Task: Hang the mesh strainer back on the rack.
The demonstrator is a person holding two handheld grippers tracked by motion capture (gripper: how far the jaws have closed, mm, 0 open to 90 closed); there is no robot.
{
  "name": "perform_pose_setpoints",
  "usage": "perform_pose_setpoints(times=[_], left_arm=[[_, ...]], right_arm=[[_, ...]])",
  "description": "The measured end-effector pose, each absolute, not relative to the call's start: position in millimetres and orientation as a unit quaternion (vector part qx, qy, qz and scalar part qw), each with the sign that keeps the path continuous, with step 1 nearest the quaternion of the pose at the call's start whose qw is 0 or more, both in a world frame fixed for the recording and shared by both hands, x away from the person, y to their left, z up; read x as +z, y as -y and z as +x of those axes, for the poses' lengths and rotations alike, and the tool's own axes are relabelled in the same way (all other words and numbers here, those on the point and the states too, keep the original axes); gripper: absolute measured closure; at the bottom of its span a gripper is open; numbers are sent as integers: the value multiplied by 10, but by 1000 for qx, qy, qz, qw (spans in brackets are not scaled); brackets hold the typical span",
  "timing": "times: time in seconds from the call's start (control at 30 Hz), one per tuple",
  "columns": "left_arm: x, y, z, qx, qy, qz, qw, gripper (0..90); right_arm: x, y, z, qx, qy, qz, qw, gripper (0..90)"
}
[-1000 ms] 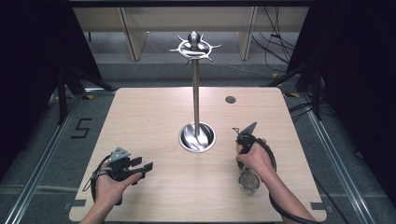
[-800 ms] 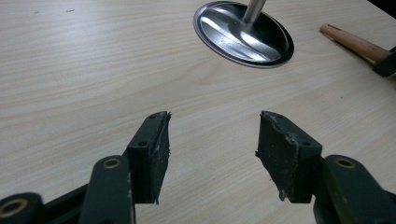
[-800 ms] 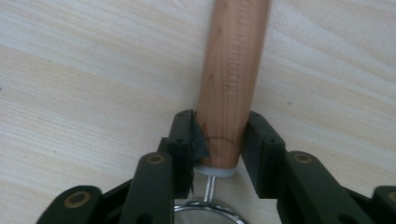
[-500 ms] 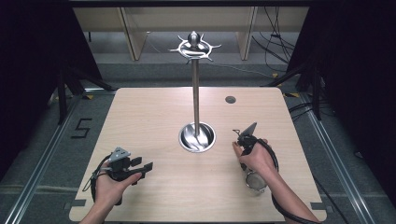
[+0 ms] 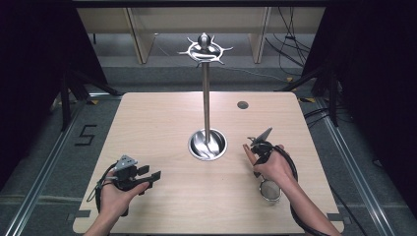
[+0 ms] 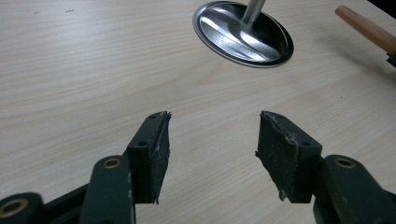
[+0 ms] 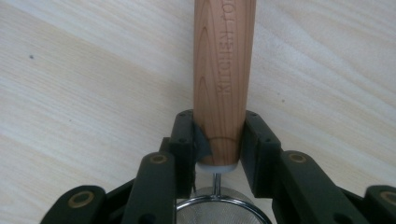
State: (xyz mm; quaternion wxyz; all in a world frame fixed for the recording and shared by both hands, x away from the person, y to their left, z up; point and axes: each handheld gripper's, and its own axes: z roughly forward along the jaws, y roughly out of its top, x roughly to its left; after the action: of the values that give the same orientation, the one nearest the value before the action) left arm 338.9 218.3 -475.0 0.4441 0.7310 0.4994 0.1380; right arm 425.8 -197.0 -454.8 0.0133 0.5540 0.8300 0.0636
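Wooden strainer handle (image 7: 224, 70) clamped in right tongs (image 7: 219, 140); left tongs (image 6: 212, 154) spread, nothing between, near stand base (image 6: 243, 28).

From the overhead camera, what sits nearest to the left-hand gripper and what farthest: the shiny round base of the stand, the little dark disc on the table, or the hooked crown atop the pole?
Measured from the left gripper:
1. Round base, mid-table, to its right.
2. Dark disc, far right part of the table.
3. Hooked crown, high at the pole's top, beyond the far edge in this view.

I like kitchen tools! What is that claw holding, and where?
The right gripper clamps a small strainer by its wooden handle, near the mesh end.
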Motion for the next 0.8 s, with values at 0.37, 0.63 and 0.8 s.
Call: perform_pose_setpoints(times=[0.37, 0.63, 0.8], left_arm=[[-4756, -2180, 3388, 138, -496, 734, 443, 430], [-4767, -2172, 3385, 136, -499, 732, 444, 429], [-4771, -2169, 3385, 138, -499, 732, 443, 430]], right_arm=[[-4427, 2204, 4008, 158, -832, 530, 46, 692], [-4371, 2342, 3831, 212, -828, 515, 68, 692], [-4359, 2375, 3733, 239, -828, 499, 86, 692]])
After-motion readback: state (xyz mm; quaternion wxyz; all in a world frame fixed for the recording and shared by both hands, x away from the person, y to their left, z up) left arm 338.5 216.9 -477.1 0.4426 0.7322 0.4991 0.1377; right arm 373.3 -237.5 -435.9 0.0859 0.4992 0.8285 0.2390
